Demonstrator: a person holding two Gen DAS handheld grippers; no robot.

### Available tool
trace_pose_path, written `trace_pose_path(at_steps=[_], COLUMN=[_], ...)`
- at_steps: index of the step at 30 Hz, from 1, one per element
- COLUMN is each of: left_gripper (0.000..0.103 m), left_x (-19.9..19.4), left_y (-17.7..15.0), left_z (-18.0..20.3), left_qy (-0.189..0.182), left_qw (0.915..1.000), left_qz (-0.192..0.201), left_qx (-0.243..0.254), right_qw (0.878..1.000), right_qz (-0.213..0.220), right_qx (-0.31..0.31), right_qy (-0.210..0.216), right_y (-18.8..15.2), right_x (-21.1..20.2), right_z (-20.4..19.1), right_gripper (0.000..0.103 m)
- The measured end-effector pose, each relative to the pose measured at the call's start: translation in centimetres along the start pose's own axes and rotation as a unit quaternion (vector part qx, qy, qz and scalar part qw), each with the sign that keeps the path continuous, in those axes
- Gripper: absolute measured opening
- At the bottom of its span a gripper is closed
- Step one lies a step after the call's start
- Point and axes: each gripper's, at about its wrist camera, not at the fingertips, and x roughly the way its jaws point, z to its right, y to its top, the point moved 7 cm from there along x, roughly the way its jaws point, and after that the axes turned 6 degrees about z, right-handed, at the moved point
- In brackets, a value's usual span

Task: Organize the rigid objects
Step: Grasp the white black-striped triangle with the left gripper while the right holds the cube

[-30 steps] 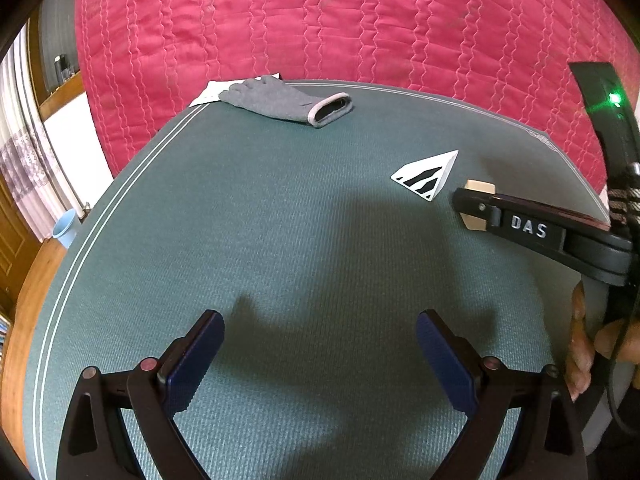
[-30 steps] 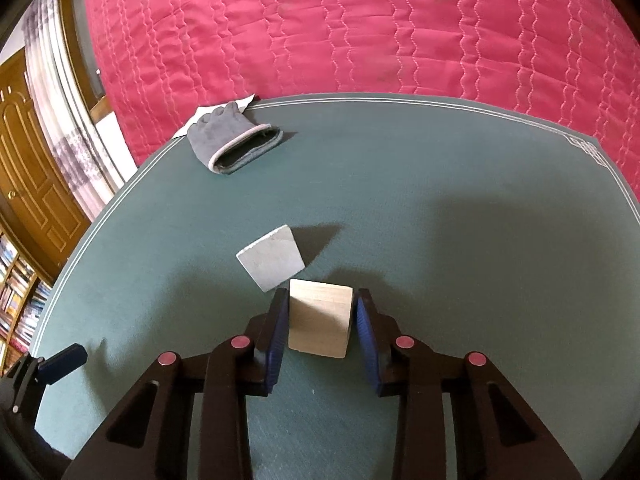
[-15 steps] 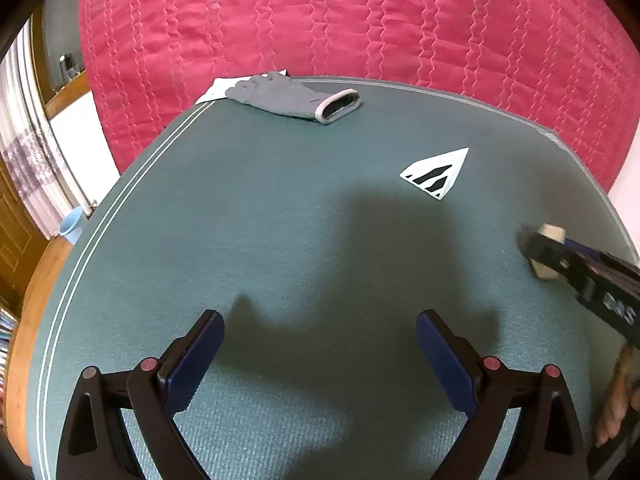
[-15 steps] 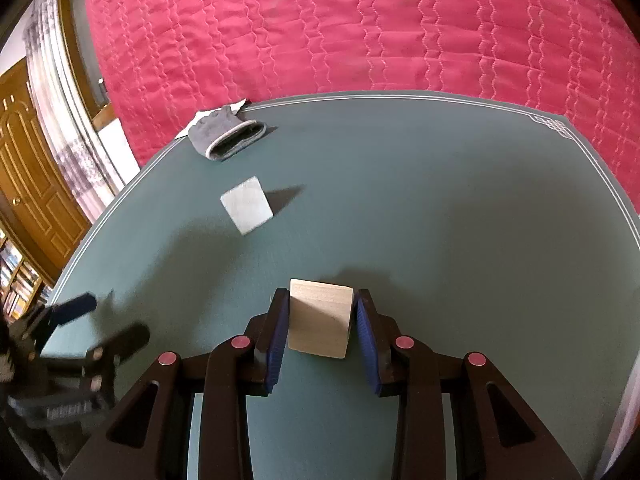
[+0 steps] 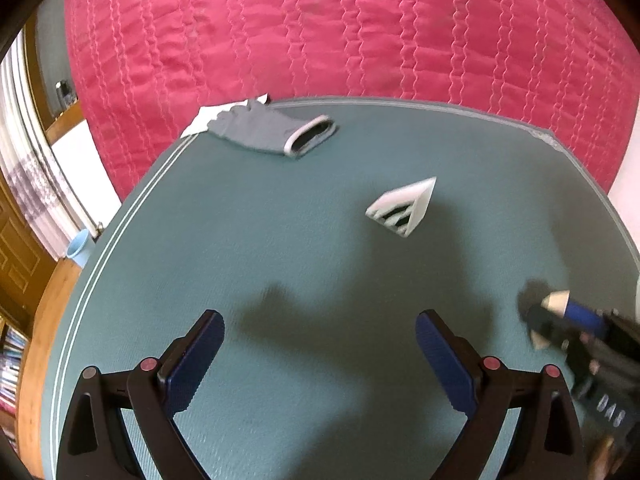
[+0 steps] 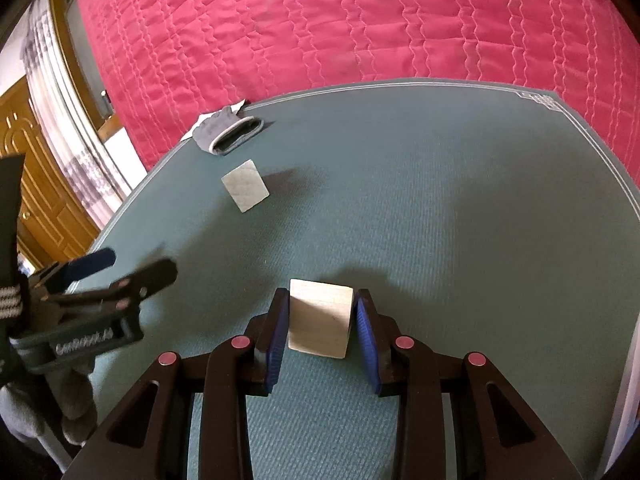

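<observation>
Two grippers are in my hands. My right gripper (image 6: 321, 320) is clamped on a pale square wooden block (image 6: 319, 322), pinched between its blue pads just above the green felt mat (image 6: 460, 208). My left gripper (image 5: 319, 354) stands wide with nothing between its fingers. Farther ahead of the right gripper, off to its left, sits a white slotted triangular wedge (image 6: 245, 185). Beyond that, a grey knit glove (image 6: 228, 136) lies at the mat's far edge, against the red quilted blanket (image 6: 360, 20).
</observation>
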Motion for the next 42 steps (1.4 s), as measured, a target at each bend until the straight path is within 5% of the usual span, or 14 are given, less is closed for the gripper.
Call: trace_pose_path(at_steps=[10,18,28,42], left_gripper=[0.099,0.099,0.099,0.102], left_x=[2.5,5.3,7.9,6.5], left_y=[3.7,5.0,5.1,3.6], left_z=[2.9,4.2,3.4,0.0], left_qy=[-0.025,0.000,0.029,0.031], left_qw=[0.9992,0.9995,0.9980,0.9973], left_qz=[0.010,0.005,-0.016,-0.011], left_qx=[-0.029,-0.032,-0.053,-0.066], right_qw=[1.000,1.000,1.000,1.000], right_qz=[0.003,0.004,0.004,0.003], right_qx=[0.016,0.021,0.021,0.021], right_qy=[0.007,0.010,0.010,0.010], right_y=[-0.1,-0.2,-0.2,-0.2], right_x=[0.0,-0.1,-0.1,-0.1], right_z=[0.2,0.3,0.3,0.3], right_gripper=[0.034,0.034,0.034,0.034])
